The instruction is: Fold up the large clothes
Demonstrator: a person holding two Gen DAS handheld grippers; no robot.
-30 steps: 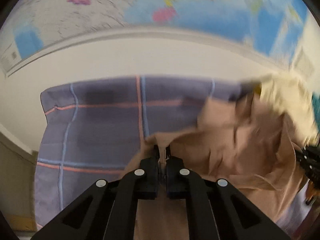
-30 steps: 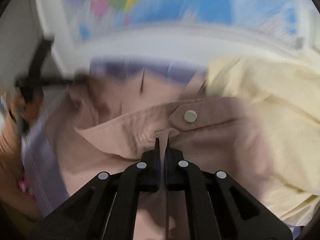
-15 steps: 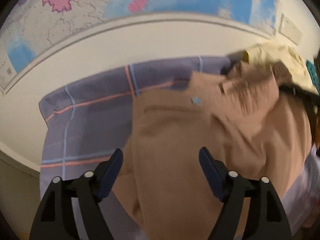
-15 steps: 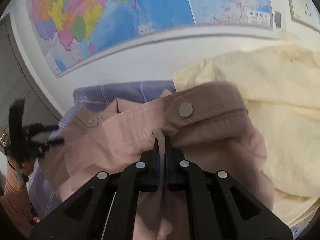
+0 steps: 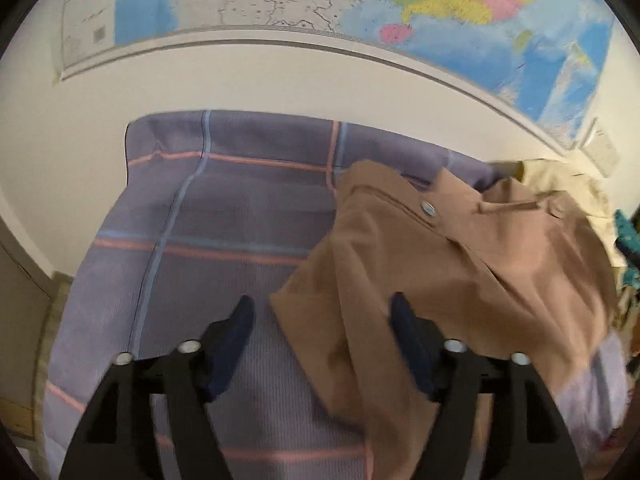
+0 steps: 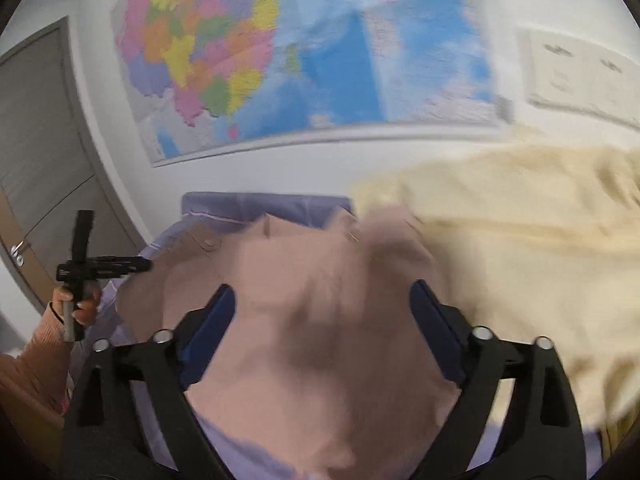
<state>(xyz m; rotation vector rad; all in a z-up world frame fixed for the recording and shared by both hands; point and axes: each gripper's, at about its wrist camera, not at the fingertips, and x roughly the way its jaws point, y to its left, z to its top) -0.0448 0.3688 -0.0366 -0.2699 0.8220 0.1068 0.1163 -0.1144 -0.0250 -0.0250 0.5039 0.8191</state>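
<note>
A tan-pink garment with metal snap buttons (image 5: 460, 264) lies crumpled on a purple plaid cloth (image 5: 224, 216) that covers the table. My left gripper (image 5: 322, 316) is open above its left edge and holds nothing. In the right wrist view the same garment (image 6: 320, 300) is blurred, and my right gripper (image 6: 322, 300) is open over it and holds nothing. The left gripper (image 6: 100, 266) also shows at the far left of the right wrist view, in a hand.
A pale yellow garment (image 6: 520, 248) lies bunched at the right, against the tan one. A wall with a large map (image 5: 360, 12) stands just behind the table. A grey door (image 6: 36, 152) is at the left. Teal items (image 5: 626, 248) sit at the far right.
Both grippers were shut on the tan garment one second ago. The left opened first, then the right, and the garment dropped onto the plaid cloth.
</note>
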